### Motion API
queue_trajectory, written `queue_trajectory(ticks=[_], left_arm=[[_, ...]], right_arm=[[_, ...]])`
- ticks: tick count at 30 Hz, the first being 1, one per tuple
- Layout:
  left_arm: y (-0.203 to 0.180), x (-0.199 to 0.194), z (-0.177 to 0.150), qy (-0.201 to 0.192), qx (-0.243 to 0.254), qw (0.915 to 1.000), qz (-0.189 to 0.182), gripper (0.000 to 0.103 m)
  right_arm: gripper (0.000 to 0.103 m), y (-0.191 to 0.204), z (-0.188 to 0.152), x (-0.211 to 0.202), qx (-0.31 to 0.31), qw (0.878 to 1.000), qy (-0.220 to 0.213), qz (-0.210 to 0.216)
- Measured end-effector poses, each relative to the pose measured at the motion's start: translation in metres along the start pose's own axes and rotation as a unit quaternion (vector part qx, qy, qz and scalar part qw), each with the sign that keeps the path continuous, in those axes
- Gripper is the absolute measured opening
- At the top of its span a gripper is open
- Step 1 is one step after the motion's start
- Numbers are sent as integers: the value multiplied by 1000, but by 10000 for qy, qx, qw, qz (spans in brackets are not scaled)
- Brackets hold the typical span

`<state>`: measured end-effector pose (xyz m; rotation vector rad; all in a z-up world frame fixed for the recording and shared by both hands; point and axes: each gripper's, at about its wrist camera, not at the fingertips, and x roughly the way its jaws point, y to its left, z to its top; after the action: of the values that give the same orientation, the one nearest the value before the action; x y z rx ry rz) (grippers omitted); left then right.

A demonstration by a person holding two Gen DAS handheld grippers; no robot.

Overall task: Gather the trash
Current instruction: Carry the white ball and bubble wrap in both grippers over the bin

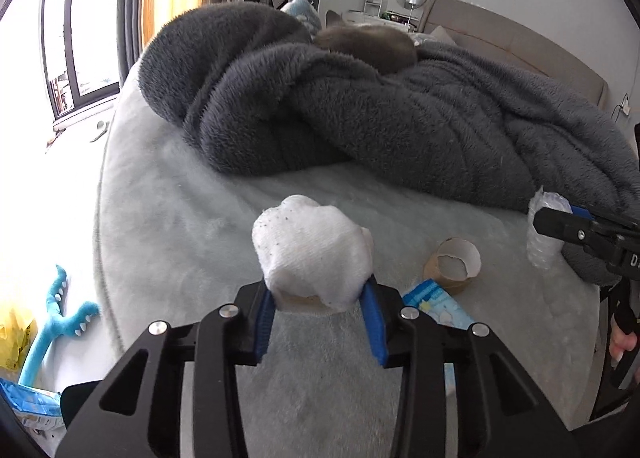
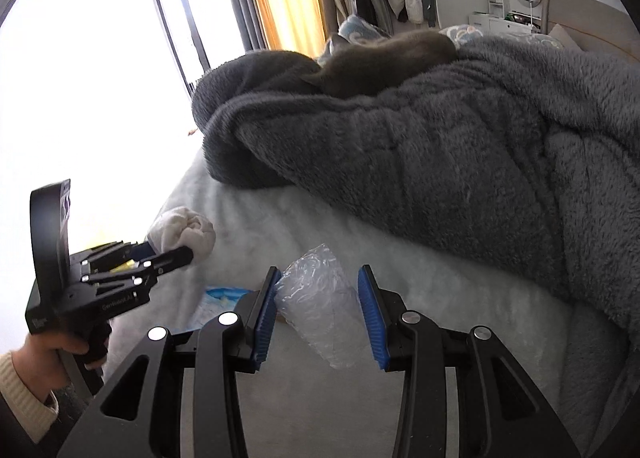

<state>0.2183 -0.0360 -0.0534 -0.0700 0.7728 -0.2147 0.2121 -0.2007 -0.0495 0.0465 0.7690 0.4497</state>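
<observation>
My left gripper [image 1: 318,300] is shut on a white crumpled tissue wad [image 1: 316,246] with a strip of brown cardboard showing under it; both blue pads press its sides just above the pale bed cover [image 1: 180,198]. The right wrist view shows the same left gripper [image 2: 176,256] and tissue wad [image 2: 184,230] at the left. My right gripper [image 2: 318,298] is shut on a crumpled clear plastic cup [image 2: 320,310]. It enters the left wrist view as the right gripper [image 1: 560,226] with the plastic cup [image 1: 546,230]. A cardboard tube [image 1: 454,264] and a blue wrapper [image 1: 434,304] lie on the bed between them.
A thick dark grey fleece blanket [image 1: 360,118] is heaped across the back of the bed, with a grey cat [image 1: 368,46] lying on it. The bed's left edge drops to the floor, where a blue toy [image 1: 60,322] lies. A bright window [image 1: 80,38] is at the left.
</observation>
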Motion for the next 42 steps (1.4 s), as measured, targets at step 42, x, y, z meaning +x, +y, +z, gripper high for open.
queue_trajectory(ticks=[42], left_arm=[[102,-112,-91,439,-446,9967,521,41]], right_arm=[[40,186,-31,-14,-380,9961,-198,775]])
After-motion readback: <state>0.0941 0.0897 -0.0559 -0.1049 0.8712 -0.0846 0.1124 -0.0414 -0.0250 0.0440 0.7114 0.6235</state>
